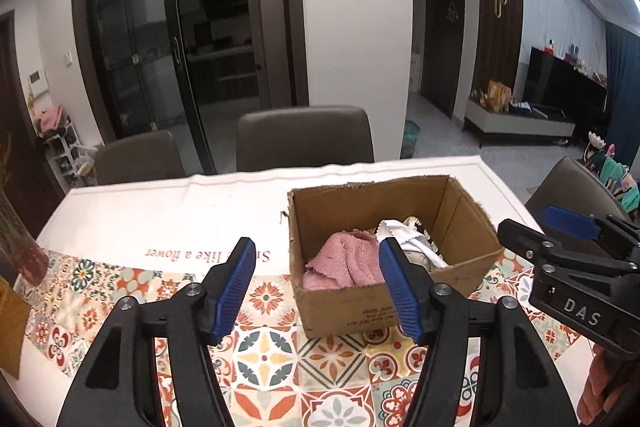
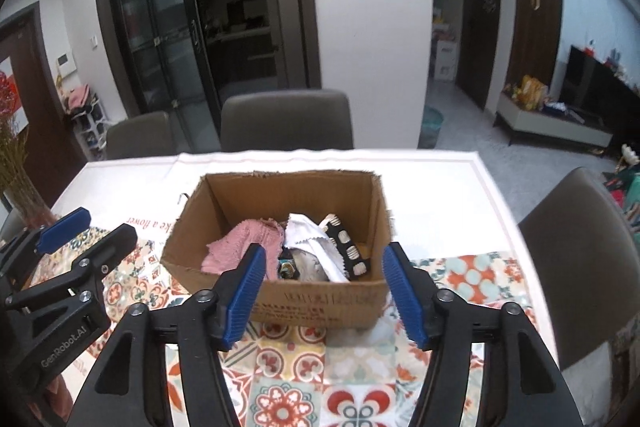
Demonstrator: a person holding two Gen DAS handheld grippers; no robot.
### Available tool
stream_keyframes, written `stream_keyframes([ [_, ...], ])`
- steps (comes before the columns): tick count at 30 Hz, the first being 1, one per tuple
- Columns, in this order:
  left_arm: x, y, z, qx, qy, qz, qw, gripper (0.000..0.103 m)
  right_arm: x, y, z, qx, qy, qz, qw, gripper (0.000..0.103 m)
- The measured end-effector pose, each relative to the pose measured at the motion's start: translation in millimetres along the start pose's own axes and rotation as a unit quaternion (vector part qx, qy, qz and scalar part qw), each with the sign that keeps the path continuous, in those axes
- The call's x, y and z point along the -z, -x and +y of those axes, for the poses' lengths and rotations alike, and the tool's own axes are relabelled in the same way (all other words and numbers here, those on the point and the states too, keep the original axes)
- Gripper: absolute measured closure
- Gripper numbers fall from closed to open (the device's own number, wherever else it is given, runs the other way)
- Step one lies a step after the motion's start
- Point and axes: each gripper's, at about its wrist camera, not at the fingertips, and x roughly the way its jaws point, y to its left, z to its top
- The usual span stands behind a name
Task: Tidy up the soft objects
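Observation:
An open cardboard box [image 1: 468,211] stands on the table and also shows in the right wrist view [image 2: 200,223]. In it lie a pink fluffy cloth [image 1: 344,261] [image 2: 244,239], a white cloth [image 1: 404,233] [image 2: 312,239] and a black-and-white patterned cloth [image 2: 348,247]. My left gripper [image 1: 320,285] is open and empty, above the table just left of the box front. My right gripper [image 2: 324,289] is open and empty, in front of the box. Each gripper shows in the other's view: the right gripper [image 1: 572,227], the left gripper [image 2: 88,231].
The table has a white cloth [image 1: 180,211] and a tiled-pattern runner [image 1: 280,347]. Brown chairs stand at the far side [image 1: 304,135] and at the right [image 2: 580,239]. A vase with dried stems [image 2: 20,183] stands at the left edge.

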Motion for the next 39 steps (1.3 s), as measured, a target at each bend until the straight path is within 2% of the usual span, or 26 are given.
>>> stream_keyframes([
  [2,3,16,0,0.0,-0.003,-0.012,0.9999,0.038,4,19,1,0.008,-0.004,-0.013,1.0,0.034],
  [9,20,66,1,-0.012,0.0,-0.04,0.9991,0.033,23,69,1,0.031,-0.011,-0.045,0.998,0.032],
  [17,40,114,-7,-0.021,0.017,-0.059,0.9979,0.027,44,114,0,0.035,0.001,-0.066,0.997,0.03],
  [27,66,170,-19,-0.025,0.035,-0.078,0.996,0.019,71,164,-8,0.02,0.005,-0.087,0.996,0.029],
  [29,72,183,-22,-0.028,0.035,-0.086,0.9953,0.016,77,175,-9,0.021,0.007,-0.091,0.996,0.022],
  [39,96,240,-28,-0.039,0.04,-0.112,0.9921,0.004,107,231,-7,0.019,0.007,-0.123,0.992,0.021],
])
